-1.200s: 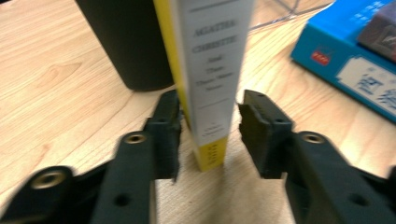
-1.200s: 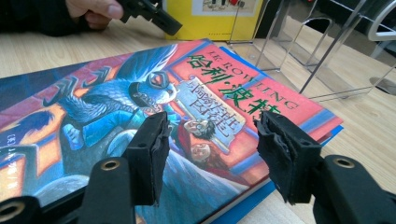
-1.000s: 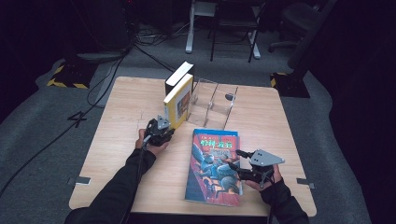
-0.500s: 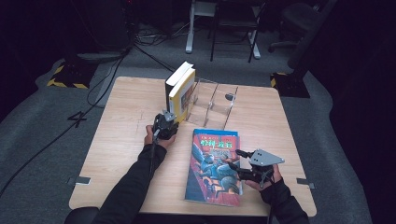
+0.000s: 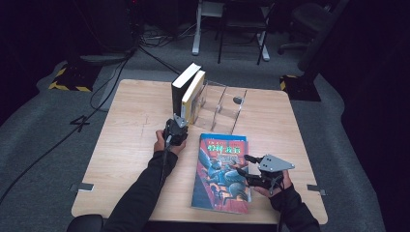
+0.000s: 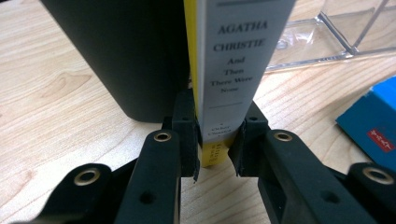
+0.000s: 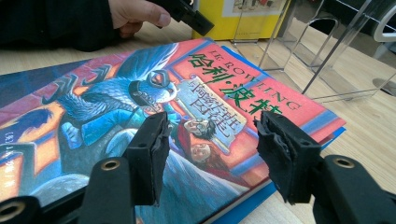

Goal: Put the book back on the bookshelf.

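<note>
The left gripper (image 6: 215, 154) has its fingers (image 6: 184, 130) clamped on the lower end of the spine of a yellow book (image 6: 233, 70), which stands upright on the bench (image 5: 130, 130) at the left end of a clear plastic rack (image 5: 222, 104). In the left gripper view the top of the yellow book is cut off by the frame, and the lowest lines on its spine are too small to read. A black book (image 6: 130, 51) stands touching the yellow book's left side; its top and far end are also cut off there. From the high view the left gripper (image 5: 175, 129) hides the foot of both books, and the rack's clear walls are hard to trace against the wood.

The right gripper (image 7: 210, 154) hovers just above a colourful book (image 7: 140, 116) lying flat on the bench, its fingers (image 7: 152, 149) apart and touching nothing that can be seen. That book's near corner is hidden behind the fingers. In the high view the right gripper (image 5: 246, 169) sits at the flat book's (image 5: 220, 169) right edge, well apart from the rack. A blue book (image 6: 373, 126) lies under the colourful one, showing as a thin edge.
</note>
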